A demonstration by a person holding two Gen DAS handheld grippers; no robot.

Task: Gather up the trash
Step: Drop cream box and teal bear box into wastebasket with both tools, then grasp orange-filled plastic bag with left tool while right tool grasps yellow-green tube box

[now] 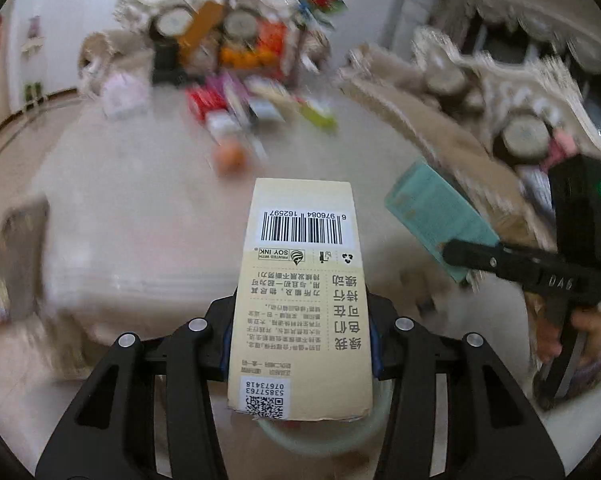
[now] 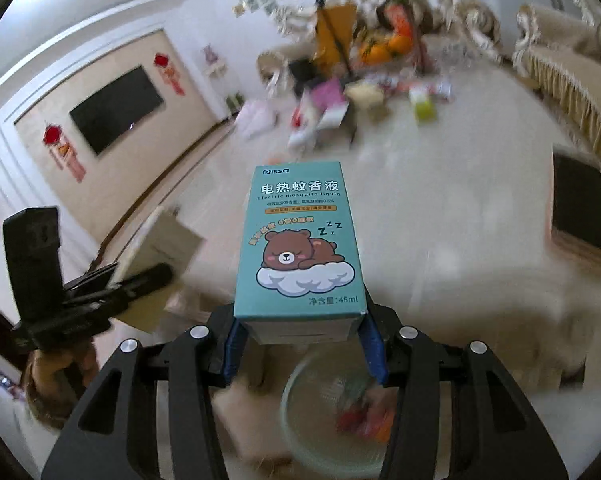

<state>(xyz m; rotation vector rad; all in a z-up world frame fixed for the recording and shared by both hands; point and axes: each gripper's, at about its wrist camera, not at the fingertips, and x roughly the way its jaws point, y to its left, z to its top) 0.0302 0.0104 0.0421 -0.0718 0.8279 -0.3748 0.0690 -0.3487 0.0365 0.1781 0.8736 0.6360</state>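
The right gripper (image 2: 300, 340) clamped the teal mosquito-liquid box (image 2: 298, 244) lengthwise, the left gripper (image 1: 300, 340) likewise clamped the cream carton (image 1: 300, 292), and the translucent trash bin (image 2: 332, 412) lay directly beneath both, at each frame's bottom centre.

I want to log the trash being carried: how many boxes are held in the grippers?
2: cream box in left gripper, teal box in right gripper.

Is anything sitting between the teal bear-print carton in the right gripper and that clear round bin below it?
Nothing visible. The teal bear-print carton, clamped in the right gripper, hangs above the clear round bin, whose open mouth shows only blurred scraps inside.
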